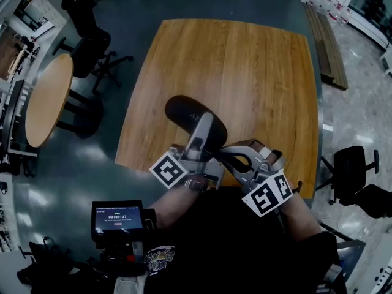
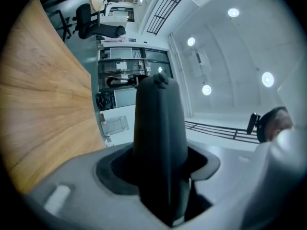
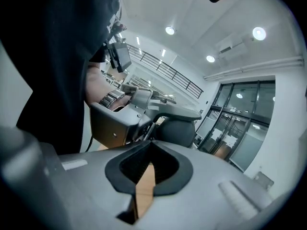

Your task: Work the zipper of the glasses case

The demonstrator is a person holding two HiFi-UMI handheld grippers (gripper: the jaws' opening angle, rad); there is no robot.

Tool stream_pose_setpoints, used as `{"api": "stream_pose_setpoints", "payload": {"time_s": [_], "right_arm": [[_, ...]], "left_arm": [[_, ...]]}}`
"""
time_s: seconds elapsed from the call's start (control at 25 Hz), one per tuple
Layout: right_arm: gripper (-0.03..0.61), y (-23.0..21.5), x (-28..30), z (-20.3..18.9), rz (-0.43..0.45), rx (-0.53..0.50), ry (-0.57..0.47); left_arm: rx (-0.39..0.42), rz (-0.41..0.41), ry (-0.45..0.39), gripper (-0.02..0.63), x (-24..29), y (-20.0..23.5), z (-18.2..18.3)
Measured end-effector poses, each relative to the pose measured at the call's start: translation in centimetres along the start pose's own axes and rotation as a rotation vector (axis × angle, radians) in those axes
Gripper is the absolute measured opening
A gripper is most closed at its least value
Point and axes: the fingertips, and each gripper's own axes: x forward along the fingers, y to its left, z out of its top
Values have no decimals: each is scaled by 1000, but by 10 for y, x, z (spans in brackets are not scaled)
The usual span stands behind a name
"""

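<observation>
Support is the job of the left gripper (image 1: 204,127). Its jaws stand wide and press on both sides of the glasses case (image 1: 187,114), which rises dark and narrow between them in the left gripper view. In the head view the case sticks out toward 11 o'clock from this gripper, over the near part of the wooden table (image 1: 245,72). Whether its far end rests on the wood I cannot tell. I judge that it is held by the body in this way so that the zipper seam stays free of the pads and the other tool can reach it.

The right gripper (image 1: 228,154) is at about 4 o'clock from the case, just beside the left one. Its jaws are fully together with nothing between them, and only a strip of table shows through the notch. Its own view looks toward the left gripper and the rounded end of the case at 12 o'clock. I find no zipper pull in any view, so the zipper work seems not yet begun. These jaws must first part to take the pull.
</observation>
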Motion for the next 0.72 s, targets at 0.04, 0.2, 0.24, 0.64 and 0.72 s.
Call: {"api": "stream_pose_setpoints", "payload": {"time_s": [0.04, 0.2, 0.24, 0.64, 0.72], "right_arm": [[3, 0, -1, -1, -4, 24, -6], [3, -18, -15, -10, -64, 169, -57], [3, -25, -20, -12, -83, 201, -79], [3, -26, -26, -20, -101, 231, -45], [3, -24, -25, -20, -119, 198, -28]], "left_arm": [[-4, -1, 2, 264, -1, 1, 0], [-14, -32, 22, 270, -4, 4, 2], [-24, -40, 28, 272, -5, 4, 2], [-72, -20, 22, 259, -5, 7, -2], [-61, -10, 20, 258, -6, 8, -2]]}}
